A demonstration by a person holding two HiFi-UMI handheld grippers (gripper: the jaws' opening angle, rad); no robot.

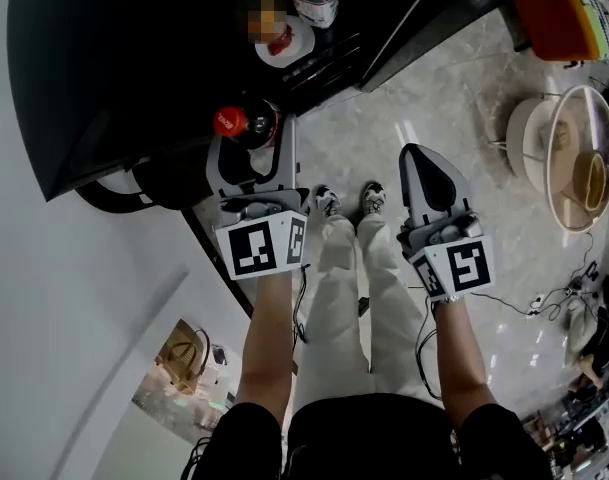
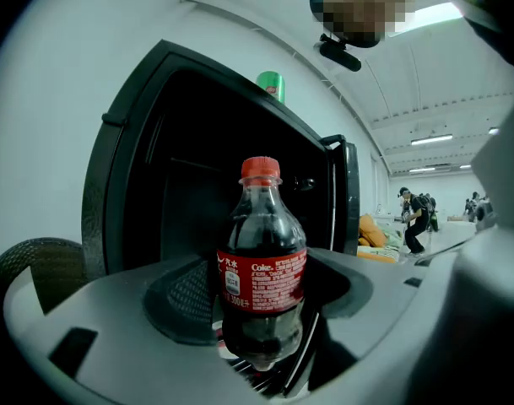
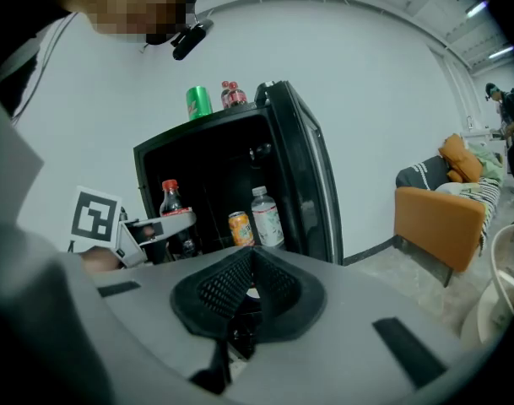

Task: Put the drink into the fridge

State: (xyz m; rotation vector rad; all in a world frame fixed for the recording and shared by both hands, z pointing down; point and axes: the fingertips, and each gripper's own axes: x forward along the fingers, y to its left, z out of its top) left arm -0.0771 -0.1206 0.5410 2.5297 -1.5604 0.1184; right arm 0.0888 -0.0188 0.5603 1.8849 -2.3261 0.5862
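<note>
1. Head view looks down on two grippers held out over a pale floor [image 1: 464, 98], with the person's shoes [image 1: 349, 201] between them.
2. The left gripper [image 1: 252, 133] is grasping a cola [image 1: 246, 125] with a red cap. Its jaws press on both sides of it.
3. The cola stands up straight in the air, right at the front edge of the black fridge [image 1: 104, 78]. I cannot tell if it is past that edge.
4. In the left gripper view the cola fills the middle, with its red label facing the camera. The dark open fridge is just behind it.
5. The fridge door [image 3: 303, 167] is wide open.
6. The right gripper [image 3: 244, 289] is clenched. Its pads meet and nothing is between them. It hangs over the floor, well apart from the fridge.
7. Low in the fridge, by the door side, an orange can [image 3: 240, 228] and a water bottle [image 3: 266, 216] stand side by side.
8. A green can [image 3: 198, 102] stands on the fridge top, with red-capped bottles [image 3: 232, 94] just beside it.
</note>
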